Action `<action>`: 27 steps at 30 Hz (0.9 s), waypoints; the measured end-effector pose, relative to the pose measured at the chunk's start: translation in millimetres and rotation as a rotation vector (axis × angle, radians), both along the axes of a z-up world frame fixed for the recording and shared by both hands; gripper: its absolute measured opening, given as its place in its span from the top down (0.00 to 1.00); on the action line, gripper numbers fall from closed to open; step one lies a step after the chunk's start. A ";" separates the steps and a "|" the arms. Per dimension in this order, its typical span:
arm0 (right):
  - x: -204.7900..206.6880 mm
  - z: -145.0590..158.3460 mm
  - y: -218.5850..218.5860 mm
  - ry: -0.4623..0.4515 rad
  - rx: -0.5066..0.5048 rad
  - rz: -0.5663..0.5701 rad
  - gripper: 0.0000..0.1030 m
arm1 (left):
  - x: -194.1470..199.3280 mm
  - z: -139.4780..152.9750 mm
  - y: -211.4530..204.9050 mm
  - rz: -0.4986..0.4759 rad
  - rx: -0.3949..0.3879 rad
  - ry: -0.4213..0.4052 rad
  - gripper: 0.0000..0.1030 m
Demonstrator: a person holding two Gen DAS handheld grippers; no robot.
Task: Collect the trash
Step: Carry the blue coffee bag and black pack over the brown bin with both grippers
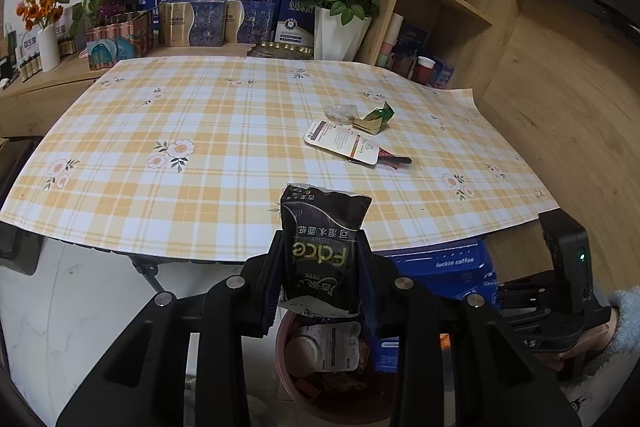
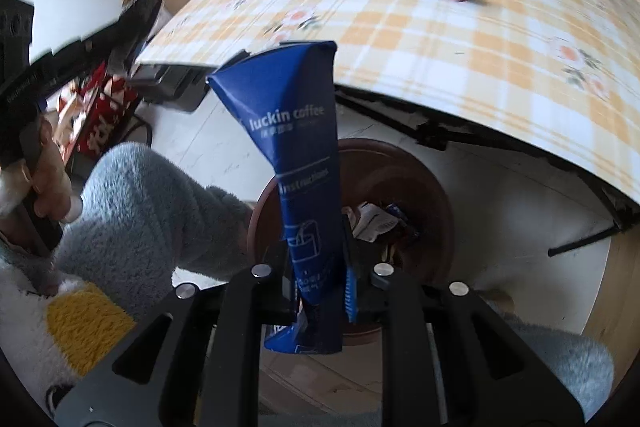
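Two hand-held grippers, each clamped on a piece of trash above the bin.

Left hand-held gripper pinches a black tissue packet upright between its pads; right hand-held gripper is closed narrowly on a crushed blue coffee carton. Both hang over the brown bin on the floor, which already has wrappers in it. Beyond, on the checked surface, lie a white card package, a green wrapper and a clear plastic scrap.
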State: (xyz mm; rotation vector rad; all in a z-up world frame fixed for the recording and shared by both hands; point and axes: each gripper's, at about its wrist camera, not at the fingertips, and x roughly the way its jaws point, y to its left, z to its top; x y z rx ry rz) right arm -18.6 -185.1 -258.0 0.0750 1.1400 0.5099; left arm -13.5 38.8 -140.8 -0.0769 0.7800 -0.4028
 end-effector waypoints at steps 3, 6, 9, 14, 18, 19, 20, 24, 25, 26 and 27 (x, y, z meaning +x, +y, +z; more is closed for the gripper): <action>1.1 -4.6 19.9 0.005 -0.016 0.068 0.81 | 0.1 -0.5 2.0 0.006 -0.006 -0.004 0.68; 2.5 -12.6 36.2 0.035 -0.021 0.130 0.81 | 0.6 -2.3 6.7 0.013 -0.014 0.000 0.68; 2.9 -24.7 45.7 0.068 -0.048 0.164 0.81 | 1.3 -5.0 10.7 0.022 -0.015 0.005 0.68; 10.2 -57.5 48.6 0.134 -0.142 0.132 0.81 | 1.9 -13.9 17.1 0.040 -0.017 0.020 0.68; 15.4 -77.8 44.4 0.144 -0.256 0.072 0.81 | 1.2 -20.6 20.0 0.048 -0.016 0.033 0.68; 16.3 -80.2 41.0 0.147 -0.265 0.059 0.81 | 1.0 -22.0 20.5 0.049 -0.014 0.035 0.68; 16.5 -82.8 39.4 0.149 -0.274 0.047 0.81 | 0.8 -22.9 20.9 0.050 -0.012 0.035 0.68; 18.5 -85.0 33.0 0.144 -0.306 0.008 0.81 | 1.5 -25.3 22.0 0.052 -0.011 0.040 0.68; 19.4 -84.7 32.3 0.144 -0.311 -0.005 0.81 | 1.6 -25.7 22.3 0.054 -0.013 0.041 0.68; 19.7 -84.9 31.6 0.144 -0.311 -0.009 0.81 | 1.5 -26.0 22.3 0.054 -0.014 0.041 0.68; 19.7 -84.8 30.3 0.143 -0.310 -0.016 0.81 | 1.3 -26.3 21.7 0.054 -0.014 0.042 0.68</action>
